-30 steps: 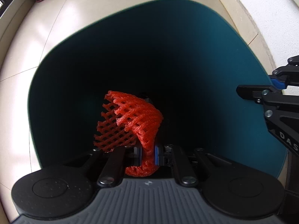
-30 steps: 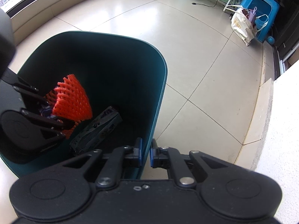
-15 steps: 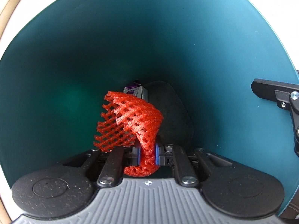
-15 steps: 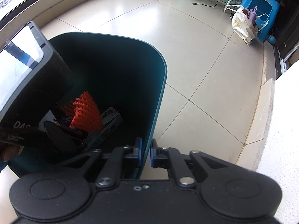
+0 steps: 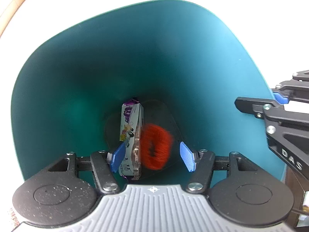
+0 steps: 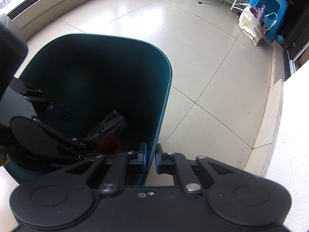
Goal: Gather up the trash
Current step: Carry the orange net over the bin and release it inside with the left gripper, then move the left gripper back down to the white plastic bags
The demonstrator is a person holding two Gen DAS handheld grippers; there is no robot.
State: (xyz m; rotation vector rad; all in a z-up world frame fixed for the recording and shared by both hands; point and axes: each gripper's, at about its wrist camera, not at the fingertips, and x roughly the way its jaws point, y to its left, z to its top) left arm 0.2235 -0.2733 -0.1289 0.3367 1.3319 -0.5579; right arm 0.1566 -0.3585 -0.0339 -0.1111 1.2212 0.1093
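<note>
The left tongs (image 5: 152,157) had just spread, empty, above the red foam net (image 5: 155,147) beside a carton (image 5: 130,133) in the bin (image 5: 77,81); the right tongs (image 6: 150,158) pinched its rim.

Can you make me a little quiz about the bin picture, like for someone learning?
1. True or false: the red foam net is clamped in the left gripper.
2. What does the right gripper pinch? A) a bottle B) the wall of the teal bin C) the net
3. Which thing lies next to the net at the bottom of the bin?

Key:
1. False. The jaws have just been opening and stand wide; the net is below them in the bin.
2. B
3. A small printed carton.
</note>
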